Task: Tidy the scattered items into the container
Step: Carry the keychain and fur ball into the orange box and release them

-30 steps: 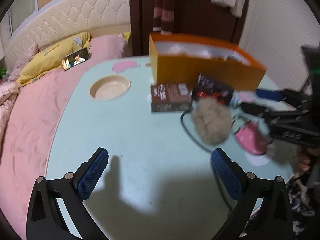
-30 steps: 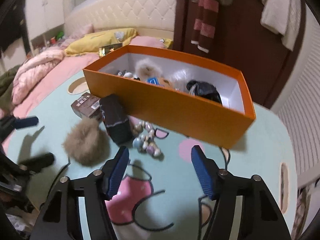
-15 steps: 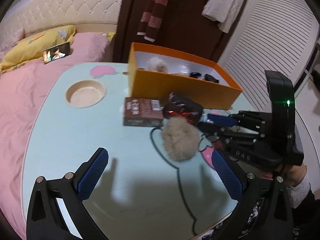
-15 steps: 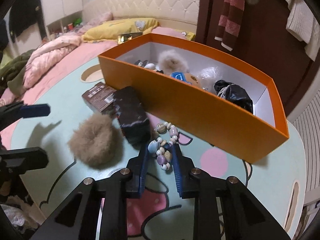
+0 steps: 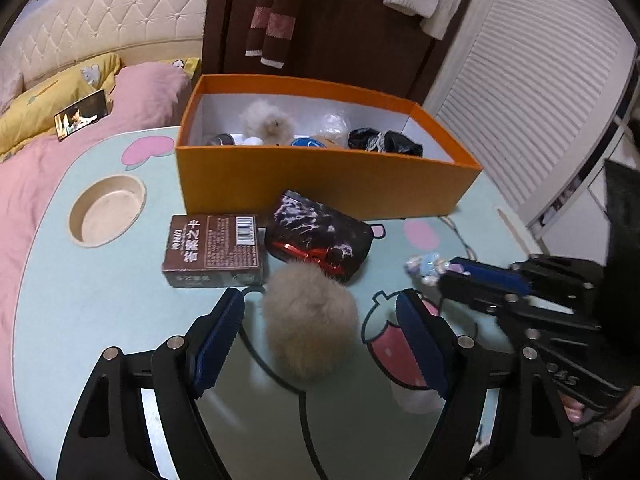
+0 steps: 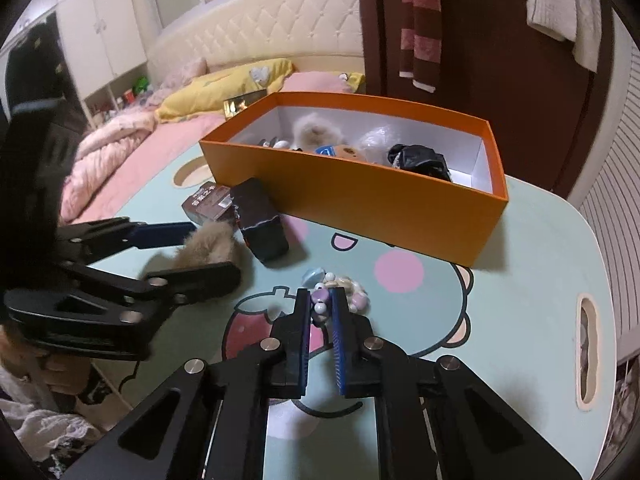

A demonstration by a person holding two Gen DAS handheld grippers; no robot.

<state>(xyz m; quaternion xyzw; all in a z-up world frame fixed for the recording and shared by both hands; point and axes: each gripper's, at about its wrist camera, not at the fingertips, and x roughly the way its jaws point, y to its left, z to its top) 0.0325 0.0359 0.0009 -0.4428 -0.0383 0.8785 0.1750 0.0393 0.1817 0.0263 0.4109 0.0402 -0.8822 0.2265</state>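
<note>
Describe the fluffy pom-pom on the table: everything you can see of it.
The pom-pom is a round ball of long, soft beige-tan fur, no cord or clasp visible. It rests on the mint-green table, over the printed cartoon lines. It sits between the open fingers of the left gripper, which flank it without clearly pressing it. Just beyond it lie the dark marbled pouch, which looks to touch its fur, and the brown box. The right wrist view shows it partly hidden behind the left gripper's fingers.

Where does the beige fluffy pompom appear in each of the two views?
Left wrist: pompom at lower centre, between the open left claw fingers.
Right wrist: pompom at middle left, partly hidden by the left claw.
Shared landmark: the orange box.
</note>
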